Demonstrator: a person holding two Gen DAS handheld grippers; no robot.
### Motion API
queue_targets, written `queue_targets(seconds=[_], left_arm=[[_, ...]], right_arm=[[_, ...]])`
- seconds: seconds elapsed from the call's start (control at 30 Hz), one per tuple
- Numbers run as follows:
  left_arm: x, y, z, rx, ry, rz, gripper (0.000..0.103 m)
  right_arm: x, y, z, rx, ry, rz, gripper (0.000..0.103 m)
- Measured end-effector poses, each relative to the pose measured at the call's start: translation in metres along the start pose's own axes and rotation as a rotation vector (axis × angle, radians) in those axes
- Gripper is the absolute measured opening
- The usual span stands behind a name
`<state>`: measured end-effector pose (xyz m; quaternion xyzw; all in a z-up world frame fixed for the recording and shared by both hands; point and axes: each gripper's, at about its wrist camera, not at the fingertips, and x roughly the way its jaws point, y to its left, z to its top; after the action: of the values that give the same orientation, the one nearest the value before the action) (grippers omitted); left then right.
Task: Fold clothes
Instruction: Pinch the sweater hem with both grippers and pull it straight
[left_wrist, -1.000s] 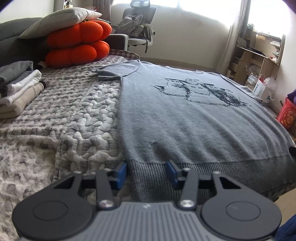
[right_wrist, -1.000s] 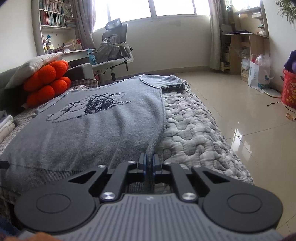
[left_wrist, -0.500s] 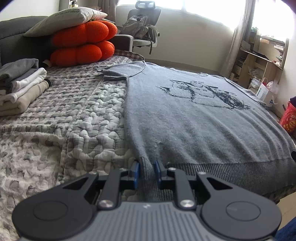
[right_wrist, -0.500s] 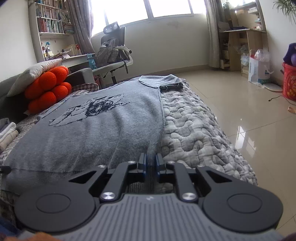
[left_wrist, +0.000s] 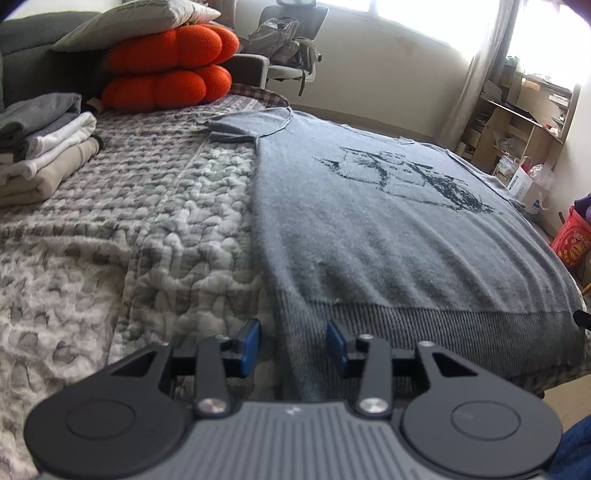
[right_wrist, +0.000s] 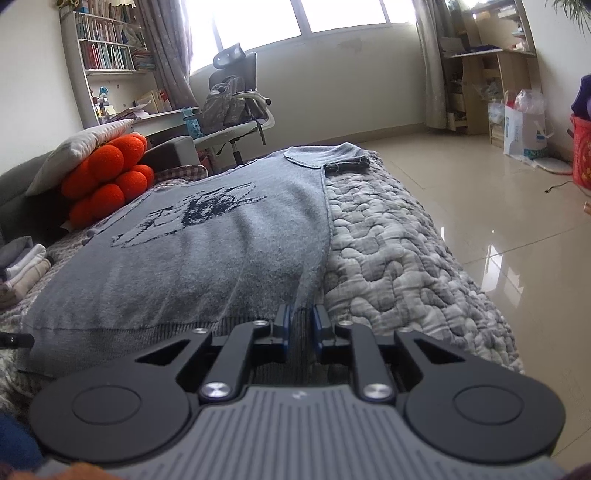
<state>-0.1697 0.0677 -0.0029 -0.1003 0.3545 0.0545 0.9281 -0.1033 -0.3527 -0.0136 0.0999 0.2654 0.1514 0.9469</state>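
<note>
Left wrist view: left gripper (left_wrist: 291, 345) jaws opening, pads apart, straddling the left bottom corner of the grey sweater (left_wrist: 388, 229); ribbed hem (left_wrist: 443, 332) runs off to its right, body stretches straight ahead across the quilt (left_wrist: 155, 229). Folded stack (left_wrist: 40, 147) far left

Right wrist view: right gripper (right_wrist: 303, 325) jaws opening, narrow gap, right hem corner between pads, not clearly pinched; sweater (right_wrist: 207, 251) spreads ahead and left. Each claw sits at its own corner, long axis running away from both
</note>
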Motion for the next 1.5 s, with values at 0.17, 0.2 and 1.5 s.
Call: queue_targets(seconds=[0.17, 0.2, 1.5], left_arm=[[-0.005, 0.01, -0.007, -0.019, 0.011, 0.007, 0.041], [-0.004, 0.01, -0.008, -0.02, 0.012, 0.005, 0.041], [-0.015, -0.009, -0.015, 0.029, -0.009, 0.024, 0.004]], right_arm=[[-0.008, -0.004, -0.008, -0.006, 0.015, 0.038, 0.02], [-0.009, -0.003, -0.009, -0.012, 0.018, 0.04, 0.02], [-0.011, 0.001, -0.001, -0.078, 0.066, -0.015, 0.008]])
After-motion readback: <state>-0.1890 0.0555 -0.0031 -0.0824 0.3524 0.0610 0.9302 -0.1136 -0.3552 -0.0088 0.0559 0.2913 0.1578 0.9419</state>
